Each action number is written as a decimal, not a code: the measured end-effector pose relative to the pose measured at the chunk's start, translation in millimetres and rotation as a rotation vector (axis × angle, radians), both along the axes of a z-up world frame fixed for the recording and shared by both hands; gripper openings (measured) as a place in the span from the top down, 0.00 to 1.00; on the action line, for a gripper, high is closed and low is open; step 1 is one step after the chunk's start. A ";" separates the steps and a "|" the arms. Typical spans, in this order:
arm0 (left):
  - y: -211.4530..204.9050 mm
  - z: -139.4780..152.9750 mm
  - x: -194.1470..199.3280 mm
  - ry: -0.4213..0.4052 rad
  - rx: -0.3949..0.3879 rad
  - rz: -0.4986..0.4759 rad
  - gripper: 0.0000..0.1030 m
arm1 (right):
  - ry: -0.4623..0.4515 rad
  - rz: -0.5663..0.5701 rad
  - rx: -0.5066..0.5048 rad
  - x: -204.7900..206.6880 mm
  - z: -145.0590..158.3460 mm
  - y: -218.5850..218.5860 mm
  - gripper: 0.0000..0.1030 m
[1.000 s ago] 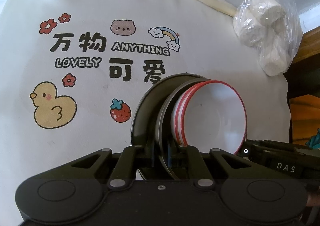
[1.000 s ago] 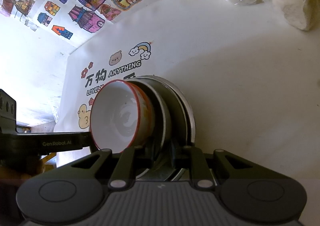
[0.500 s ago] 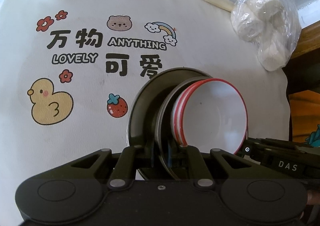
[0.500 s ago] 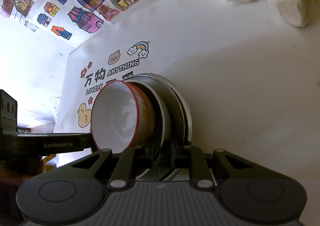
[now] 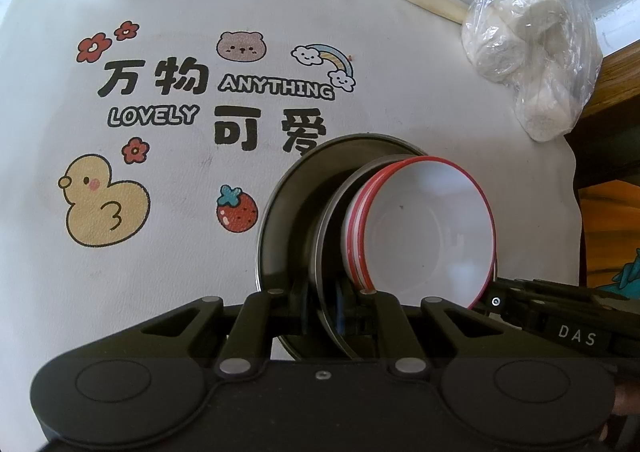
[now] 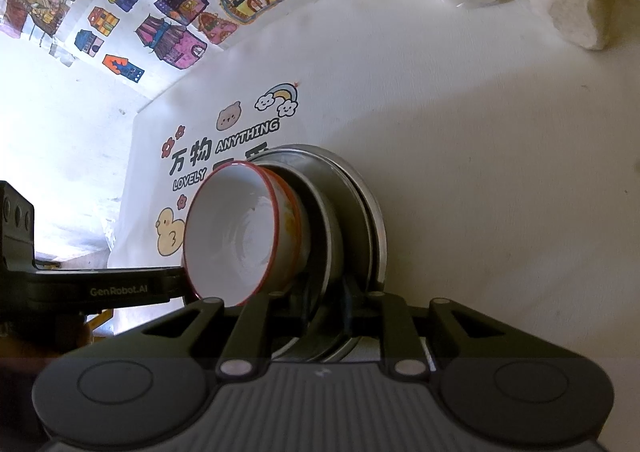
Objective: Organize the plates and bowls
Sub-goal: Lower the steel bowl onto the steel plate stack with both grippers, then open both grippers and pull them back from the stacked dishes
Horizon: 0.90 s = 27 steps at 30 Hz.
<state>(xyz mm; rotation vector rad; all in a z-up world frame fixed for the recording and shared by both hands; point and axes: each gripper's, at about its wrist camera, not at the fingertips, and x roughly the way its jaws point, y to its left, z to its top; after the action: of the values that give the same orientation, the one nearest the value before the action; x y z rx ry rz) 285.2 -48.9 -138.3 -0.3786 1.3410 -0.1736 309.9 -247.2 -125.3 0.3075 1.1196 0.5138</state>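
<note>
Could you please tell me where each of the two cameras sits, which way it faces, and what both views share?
Left wrist: on the left gripper, looking steeply down at the printed mat; its own fingers and the right gripper's body show.
Right wrist: on the right gripper, looking down from the opposite side; the left gripper's body shows at left.
Shared: the stack of metal plates and red-rimmed bowls, clamped by both grippers at opposite rims, and the plastic bag.
</note>
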 end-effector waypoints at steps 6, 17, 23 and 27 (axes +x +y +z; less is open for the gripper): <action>-1.1 2.6 -1.5 -0.014 0.021 -0.009 0.86 | -0.016 -0.027 -0.017 -5.0 3.3 -2.8 0.81; -1.7 5.8 -3.2 -0.060 0.049 -0.066 0.84 | -0.080 -0.130 -0.053 -19.7 9.4 -3.7 0.62; -2.9 11.1 -7.5 -0.088 0.079 -0.064 0.79 | -0.117 -0.179 -0.058 -34.0 14.3 -9.7 0.48; 1.3 18.5 -11.9 -0.129 0.094 -0.034 0.64 | -0.146 -0.169 -0.059 -42.7 19.3 -12.6 0.42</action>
<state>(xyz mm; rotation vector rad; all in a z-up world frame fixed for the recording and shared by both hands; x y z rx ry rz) 273.3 -47.6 -119.8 -0.2613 1.2239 -0.1603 267.2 -259.8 -106.1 0.3055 0.9561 0.3470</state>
